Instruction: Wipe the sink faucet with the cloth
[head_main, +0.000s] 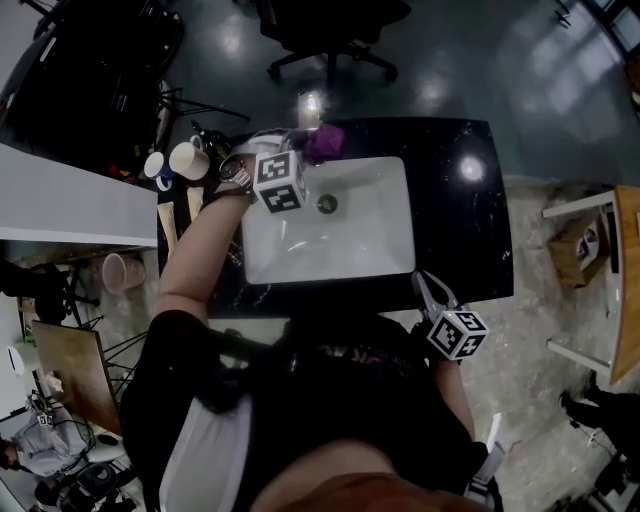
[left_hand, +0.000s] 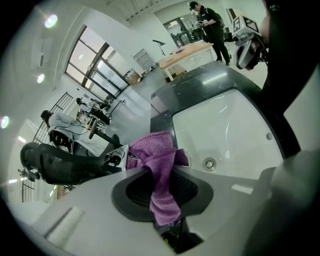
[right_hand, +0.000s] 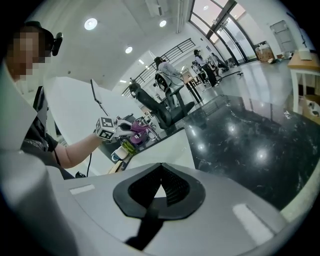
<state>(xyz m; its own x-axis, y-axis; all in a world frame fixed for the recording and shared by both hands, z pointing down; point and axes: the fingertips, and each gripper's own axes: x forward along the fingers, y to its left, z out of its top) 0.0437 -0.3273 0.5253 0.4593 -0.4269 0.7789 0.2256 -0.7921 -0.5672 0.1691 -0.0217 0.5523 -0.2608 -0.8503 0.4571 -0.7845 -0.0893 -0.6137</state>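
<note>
Gripping purple cloth (left_hand: 152, 145), left claw (left_hand: 162, 170) hangs over white sink (head_main: 370, 230) in black counter (head_main: 460, 220); right claw (right_hand: 160, 172) closed, empty.

A dark, glossy floor (head_main: 480, 70) fills the top of the head view and reflects the light, with a black office chair (head_main: 330, 35) at upper centre. A white desk (head_main: 70, 205) lies at the left edge and a wooden table (head_main: 628, 280) at the right edge. Tall paned windows (left_hand: 95, 70) brighten the left gripper view's upper left. Round ceiling lamps (right_hand: 90, 23) glow at the top of the right gripper view.
</note>
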